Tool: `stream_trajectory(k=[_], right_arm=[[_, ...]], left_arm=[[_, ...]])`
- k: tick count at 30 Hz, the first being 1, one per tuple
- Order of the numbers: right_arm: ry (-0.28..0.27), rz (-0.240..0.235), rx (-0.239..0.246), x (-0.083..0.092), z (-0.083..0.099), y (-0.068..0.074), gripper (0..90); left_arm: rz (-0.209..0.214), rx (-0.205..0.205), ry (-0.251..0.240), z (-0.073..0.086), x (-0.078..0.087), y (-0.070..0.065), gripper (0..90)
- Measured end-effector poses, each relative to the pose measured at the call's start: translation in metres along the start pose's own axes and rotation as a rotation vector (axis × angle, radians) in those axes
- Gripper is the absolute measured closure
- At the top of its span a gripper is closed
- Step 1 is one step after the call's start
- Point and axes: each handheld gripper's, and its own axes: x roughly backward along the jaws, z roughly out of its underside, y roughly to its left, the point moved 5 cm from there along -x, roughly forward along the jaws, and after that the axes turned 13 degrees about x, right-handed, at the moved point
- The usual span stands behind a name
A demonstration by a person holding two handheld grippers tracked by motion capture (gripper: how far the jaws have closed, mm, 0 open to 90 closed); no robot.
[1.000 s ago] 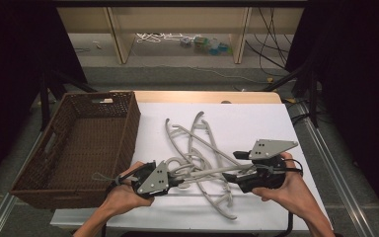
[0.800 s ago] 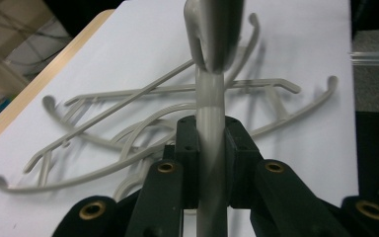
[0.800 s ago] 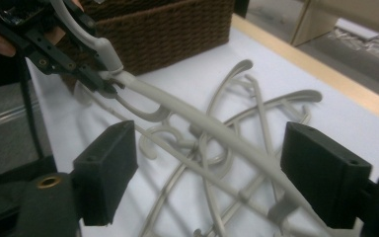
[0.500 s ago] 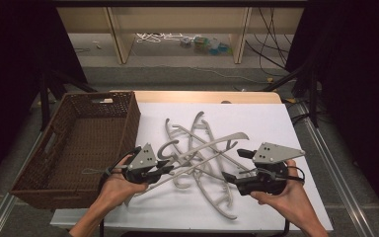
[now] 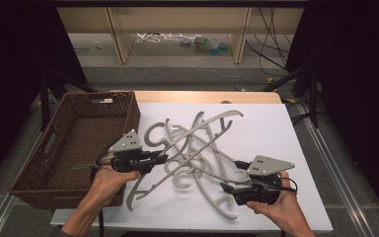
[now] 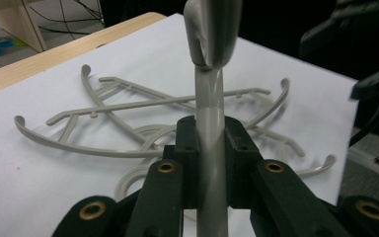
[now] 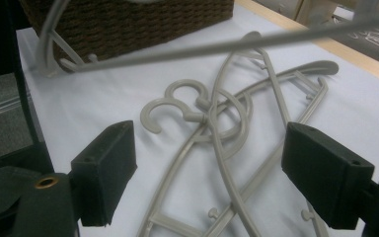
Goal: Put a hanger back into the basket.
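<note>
1 hanger [image 5: 177, 148] clamped in left gripper [image 5: 160, 158] jaws, long axis slanting away from basket [image 5: 74, 148] at left; right gripper [image 5: 225, 187] jaws held wide, empty, over pile [image 5: 202, 163].

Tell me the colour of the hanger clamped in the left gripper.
Light grey hanger, best seen in the left gripper view.

- A brown wicker basket [image 5: 74, 143] is sitting at nine o'clock on the tabletop [image 5: 276, 138].
- Cables [image 5: 158, 38] and small bright objects [image 5: 205, 44] are lying on the floor at twelve o'clock.
</note>
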Motion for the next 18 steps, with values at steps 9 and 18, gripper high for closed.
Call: stream_trajectory(k=[9,18], right_arm=[[0.004,-0.014,-0.019,-0.002,0.014,0.005,21.6],[0.012,-0.012,-0.029,-0.004,0.021,0.005,21.6]], left_arm=[[0.032,0.01,-0.043,-0.035,0.033,-0.016,79.4],[-0.031,0.012,-0.084,-0.067,0.072,-0.001,79.4]])
